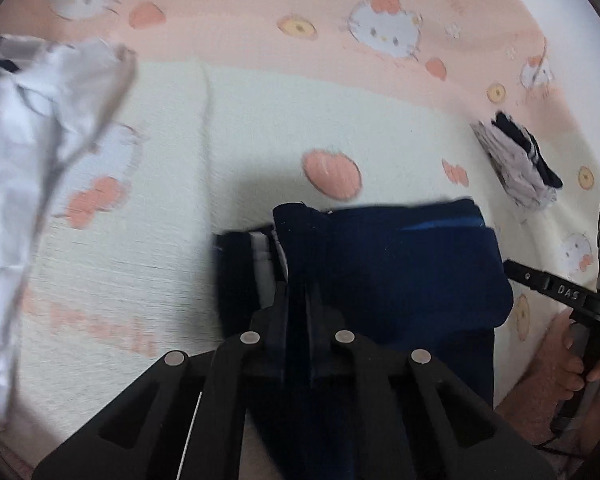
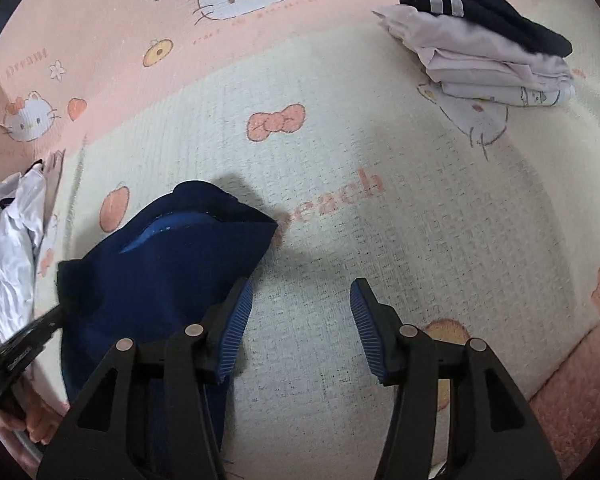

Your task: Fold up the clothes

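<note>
A navy blue garment (image 1: 396, 264) lies partly folded on the cream and pink cartoon blanket (image 1: 228, 168). My left gripper (image 1: 298, 300) is shut on its near edge, with cloth pinched between the fingers. In the right wrist view the same navy garment (image 2: 168, 260) lies at the left. My right gripper (image 2: 302, 308) is open and empty just right of it, above the blanket (image 2: 420, 220). The left gripper's body (image 2: 16, 356) shows at the far left.
A crumpled white garment (image 1: 32, 160) lies at the left; it also shows in the right wrist view (image 2: 16, 240). A stack of folded clothes (image 2: 488, 44), white under navy, sits at the far right, also in the left view (image 1: 516, 160). The right gripper's handle and a hand (image 1: 572, 320) show there.
</note>
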The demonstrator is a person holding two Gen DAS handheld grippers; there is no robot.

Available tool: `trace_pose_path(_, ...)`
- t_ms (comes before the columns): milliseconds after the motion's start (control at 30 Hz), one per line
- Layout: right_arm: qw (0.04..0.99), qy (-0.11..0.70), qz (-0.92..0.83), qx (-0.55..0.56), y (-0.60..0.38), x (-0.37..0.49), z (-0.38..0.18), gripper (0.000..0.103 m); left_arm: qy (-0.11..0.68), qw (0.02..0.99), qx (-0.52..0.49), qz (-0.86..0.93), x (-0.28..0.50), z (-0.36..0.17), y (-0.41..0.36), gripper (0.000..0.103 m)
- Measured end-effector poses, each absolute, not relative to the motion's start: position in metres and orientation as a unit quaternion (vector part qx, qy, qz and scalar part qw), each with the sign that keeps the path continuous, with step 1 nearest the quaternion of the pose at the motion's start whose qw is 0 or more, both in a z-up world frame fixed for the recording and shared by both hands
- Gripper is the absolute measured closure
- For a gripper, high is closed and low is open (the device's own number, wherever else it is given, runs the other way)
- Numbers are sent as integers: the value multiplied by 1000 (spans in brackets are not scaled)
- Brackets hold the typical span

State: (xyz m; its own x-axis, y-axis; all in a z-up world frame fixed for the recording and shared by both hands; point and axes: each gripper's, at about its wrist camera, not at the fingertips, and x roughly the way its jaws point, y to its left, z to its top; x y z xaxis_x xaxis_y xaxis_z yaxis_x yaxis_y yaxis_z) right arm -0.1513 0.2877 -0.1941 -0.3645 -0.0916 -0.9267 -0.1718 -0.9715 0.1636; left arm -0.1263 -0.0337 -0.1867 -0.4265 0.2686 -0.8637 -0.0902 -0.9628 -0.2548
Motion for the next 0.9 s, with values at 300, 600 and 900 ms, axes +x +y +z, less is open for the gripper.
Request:
trace_pose_path(300,-23,90,821,-563,264,-169,-201,51,-78,40,-577,812,-135,-208,-50,81)
trace_pose_path(600,-170,15,845,-507,197,-175,-175,51,-39,71,-494,866,-127,-167,-22,72)
trace_pose_path(900,-163,22,826,-539,201,-189,-202,50,14,100,-567,818,-147,-209,12,72)
